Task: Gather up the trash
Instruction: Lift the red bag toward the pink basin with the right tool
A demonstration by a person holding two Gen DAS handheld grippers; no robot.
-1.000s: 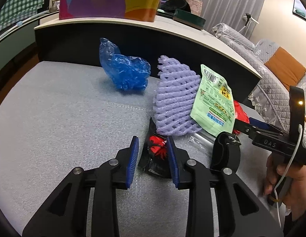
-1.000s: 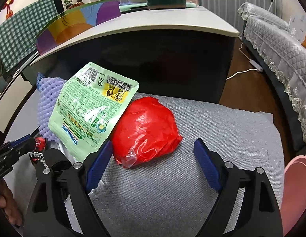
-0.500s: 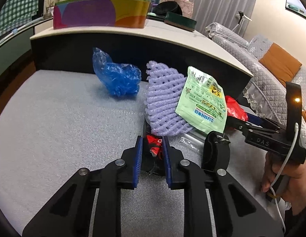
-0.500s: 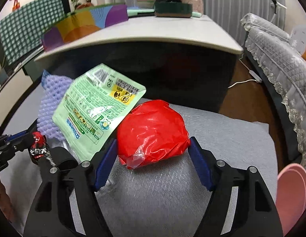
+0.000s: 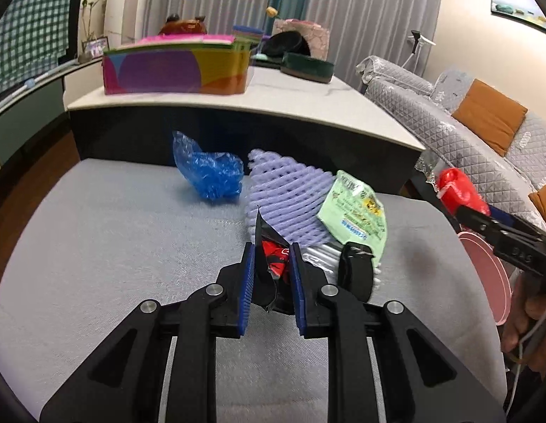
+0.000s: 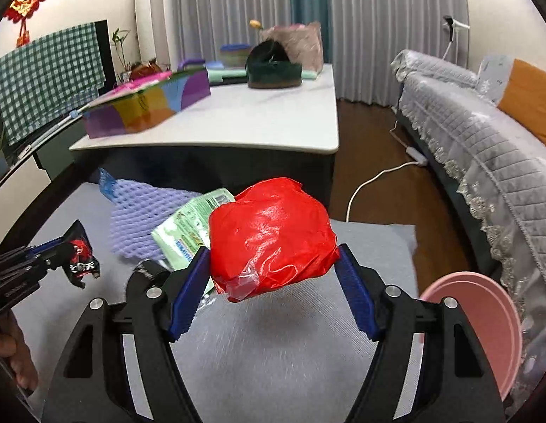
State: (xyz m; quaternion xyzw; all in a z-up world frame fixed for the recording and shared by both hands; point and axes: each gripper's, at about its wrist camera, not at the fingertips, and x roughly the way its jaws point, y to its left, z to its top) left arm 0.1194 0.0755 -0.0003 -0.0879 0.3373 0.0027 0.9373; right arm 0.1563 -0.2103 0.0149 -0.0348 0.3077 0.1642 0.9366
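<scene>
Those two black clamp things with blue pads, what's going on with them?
A person is collecting trash by hand with them. The left gripper is shut on a crumpled black-and-red snack wrapper; the right gripper is shut on a crumpled red plastic bag, held off the grey cushioned surface. A crumpled blue plastic bag, purple foam net and green packet lie uncollected. A pink tub sits at the right.

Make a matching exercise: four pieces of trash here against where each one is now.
Things:
1. red bag
2. black wrapper
3. blue bag
4. green pouch

Places:
A. lying alone, far side of the grey mat
B. in the left gripper
C. leaning on the purple foam net
D. in the right gripper

Pairs: 1-D, 2-B, 3-A, 4-C
</scene>
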